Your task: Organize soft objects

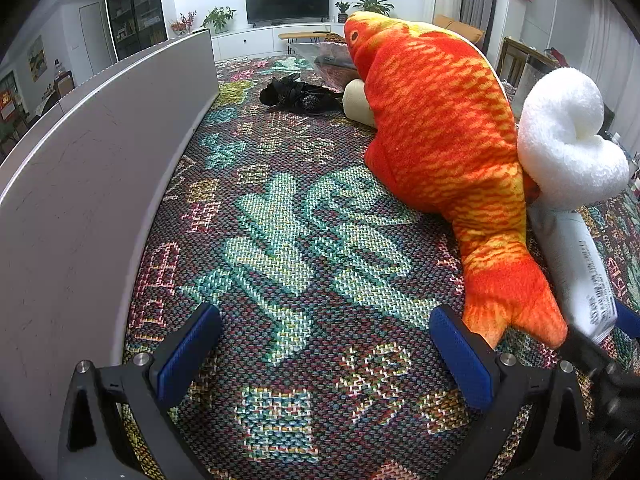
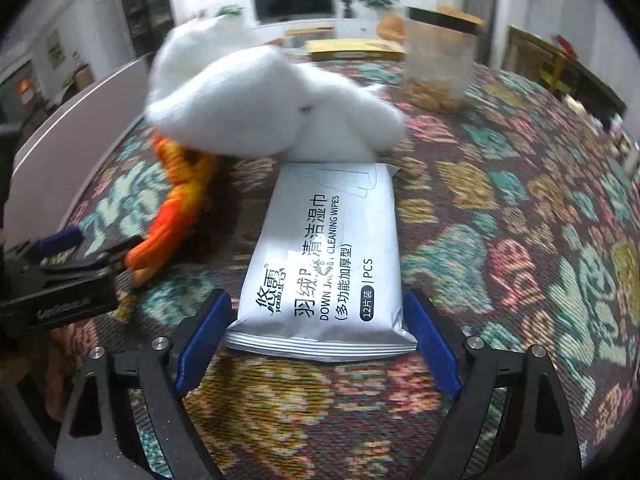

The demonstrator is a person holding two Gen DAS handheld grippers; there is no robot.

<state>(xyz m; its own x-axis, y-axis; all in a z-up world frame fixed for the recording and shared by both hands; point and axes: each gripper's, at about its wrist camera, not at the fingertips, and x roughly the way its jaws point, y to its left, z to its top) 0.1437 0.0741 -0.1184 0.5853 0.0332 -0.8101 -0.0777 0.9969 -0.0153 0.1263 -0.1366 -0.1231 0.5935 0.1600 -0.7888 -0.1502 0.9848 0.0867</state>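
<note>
Wipes pack (image 2: 326, 258) lies between the spread right claw (image 2: 316, 340); left claw (image 1: 320, 344) gapes empty.

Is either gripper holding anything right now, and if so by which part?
Nothing is clearly held. The left gripper is open over bare cloth. The right gripper straddles the near end of the wipes pack, jaws wide; a grip cannot be confirmed.

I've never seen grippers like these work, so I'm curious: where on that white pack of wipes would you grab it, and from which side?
Probably the near end of the wipes pack, gripped across its width from the side nearest the right gripper. It lies flat with that end free and already between the open fingers, while its far end touches the white plush. The pack is narrow enough for the pads to span.
</note>
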